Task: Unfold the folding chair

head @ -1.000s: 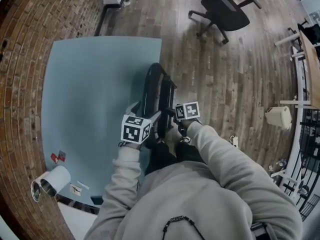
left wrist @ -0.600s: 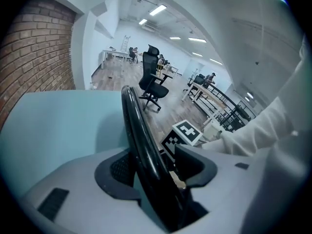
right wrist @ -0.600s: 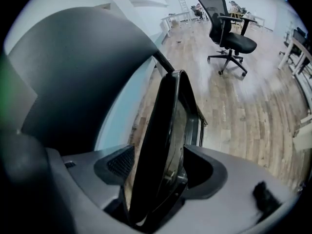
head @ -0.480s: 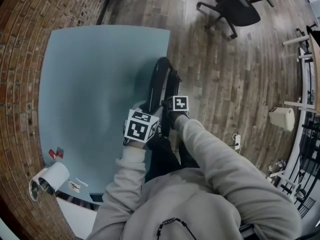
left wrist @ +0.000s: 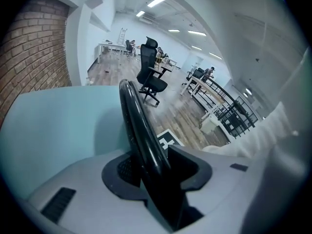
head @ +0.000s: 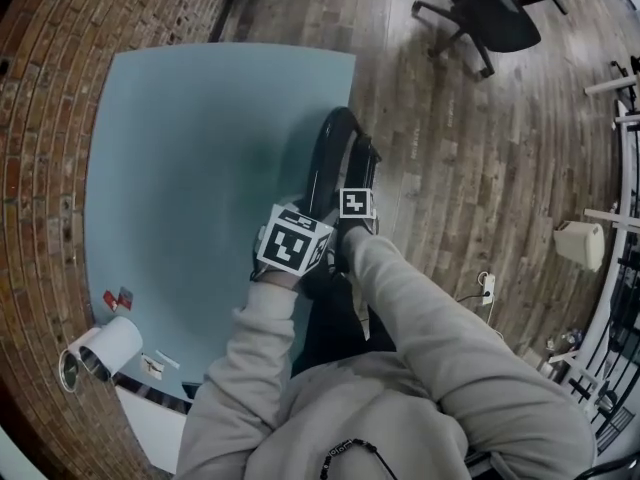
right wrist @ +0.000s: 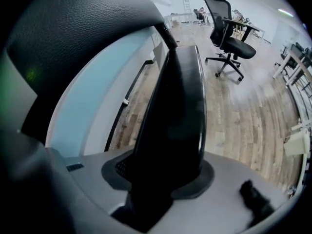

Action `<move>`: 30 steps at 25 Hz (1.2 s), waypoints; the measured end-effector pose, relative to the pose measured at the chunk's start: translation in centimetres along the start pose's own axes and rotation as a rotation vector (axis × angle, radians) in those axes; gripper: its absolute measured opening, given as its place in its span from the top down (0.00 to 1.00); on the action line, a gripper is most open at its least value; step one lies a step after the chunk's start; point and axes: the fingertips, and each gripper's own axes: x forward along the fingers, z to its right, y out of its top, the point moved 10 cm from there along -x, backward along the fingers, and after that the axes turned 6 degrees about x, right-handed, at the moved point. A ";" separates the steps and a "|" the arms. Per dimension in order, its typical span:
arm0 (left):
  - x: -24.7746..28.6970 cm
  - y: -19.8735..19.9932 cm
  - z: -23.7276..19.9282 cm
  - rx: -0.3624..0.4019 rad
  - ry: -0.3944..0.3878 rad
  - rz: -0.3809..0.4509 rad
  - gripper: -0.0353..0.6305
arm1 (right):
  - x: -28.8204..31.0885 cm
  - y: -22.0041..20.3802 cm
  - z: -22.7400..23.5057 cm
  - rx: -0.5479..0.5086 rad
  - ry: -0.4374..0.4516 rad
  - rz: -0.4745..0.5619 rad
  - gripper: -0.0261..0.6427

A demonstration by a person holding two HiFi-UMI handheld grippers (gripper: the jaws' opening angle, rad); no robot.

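Note:
The folded black chair point(head: 335, 153) stands upright at the right edge of a pale blue mat point(head: 200, 148). Both grippers are at its top, just in front of the person. My left gripper point(left wrist: 148, 167) has just been closing, and a glossy black frame tube point(left wrist: 139, 126) now runs between its pads, which press on it. To its right, my right gripper point(right wrist: 163, 174) has also just been closing; a broad black chair panel point(right wrist: 178, 111) fills the gap between its pads. In the head view the marker cubes hide both sets of fingertips.
The mat lies on a wooden floor beside a brick wall point(head: 40, 118). A black office chair point(head: 490, 8) stands at the far right. A white box point(head: 583, 243) and a cable plug point(head: 487, 288) are at the right, and a white roll point(head: 105, 353) at the near left.
Both grippers have come down onto the chair's top, the right one farther. Their jaws have closed round the chair's black parts.

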 end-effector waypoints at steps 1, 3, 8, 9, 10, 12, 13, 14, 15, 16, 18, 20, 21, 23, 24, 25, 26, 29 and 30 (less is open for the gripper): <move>0.0 0.0 -0.1 -0.010 0.002 0.002 0.73 | 0.0 0.4 0.2 -0.013 0.001 0.021 0.71; 0.0 -0.1 0.1 -0.035 0.006 0.008 0.75 | -0.6 0.1 1.2 -0.012 -0.072 -0.001 0.72; 0.0 0.1 1.1 -0.106 -0.007 0.032 0.76 | -1.6 -0.5 2.5 0.010 -0.081 0.018 0.75; 0.1 0.2 1.4 -0.115 -0.010 0.034 0.77 | -1.7 -0.7 2.7 0.016 -0.064 0.010 0.75; 0.2 0.4 1.7 -0.122 -0.010 0.036 0.77 | -1.9 -0.8 3.1 0.016 -0.053 0.005 0.75; 0.4 0.6 1.9 -0.135 -0.009 0.042 0.77 | -2.2 -0.4 4.0 0.012 -0.010 0.023 0.75; 0.4 0.6 1.9 -0.143 -0.009 0.045 0.77 | -2.3 -0.2 4.4 0.012 0.019 0.040 0.75; 0.5 0.6 1.8 -0.155 -0.008 0.049 0.78 | -2.6 -0.2 5.0 0.014 0.042 0.049 0.75; 0.5 0.4 1.9 -0.168 -0.006 0.053 0.79 | -2.9 -0.4 5.8 0.018 0.061 0.051 0.75; 0.6 0.4 2.1 -0.181 -0.003 0.057 0.79 | -3.3 -0.6 6.6 0.021 0.083 0.050 0.75; 1.0 0.6 3.0 -0.192 0.006 0.061 0.80 | -4.2 -0.8 8.6 0.022 0.118 0.042 0.75; 1.8 1.4 4.4 -0.179 0.010 0.059 0.80 | -5.4 -0.8 10.9 0.022 0.147 0.042 0.75; 2.2 1.8 5.2 -0.168 0.007 0.055 0.80 | -5.9 -1.0 12.0 0.028 0.165 0.049 0.75; 2.9 2.4 6.5 -0.153 0.003 0.047 0.80 | -6.6 -1.5 14.2 0.044 0.190 0.057 0.75; 3.1 2.7 7.1 -0.150 0.008 0.045 0.80 | -6.7 -1.7 15.3 0.052 0.197 0.056 0.75; 3.3 3.0 7.7 -0.148 0.015 0.042 0.80 | -6.9 -1.9 16.2 0.059 0.206 0.054 0.75; 3.5 3.4 8.4 -0.145 0.023 0.039 0.80 | -7.2 -2.0 17.0 0.064 0.217 0.051 0.75; 4.5 4.6 11.2 -0.129 0.043 0.030 0.80 | -8.0 -2.3 19.5 0.074 0.256 0.054 0.76; 5.0 5.0 12.2 -0.125 0.048 0.028 0.80 | -8.3 -2.4 20.4 0.079 0.269 0.057 0.76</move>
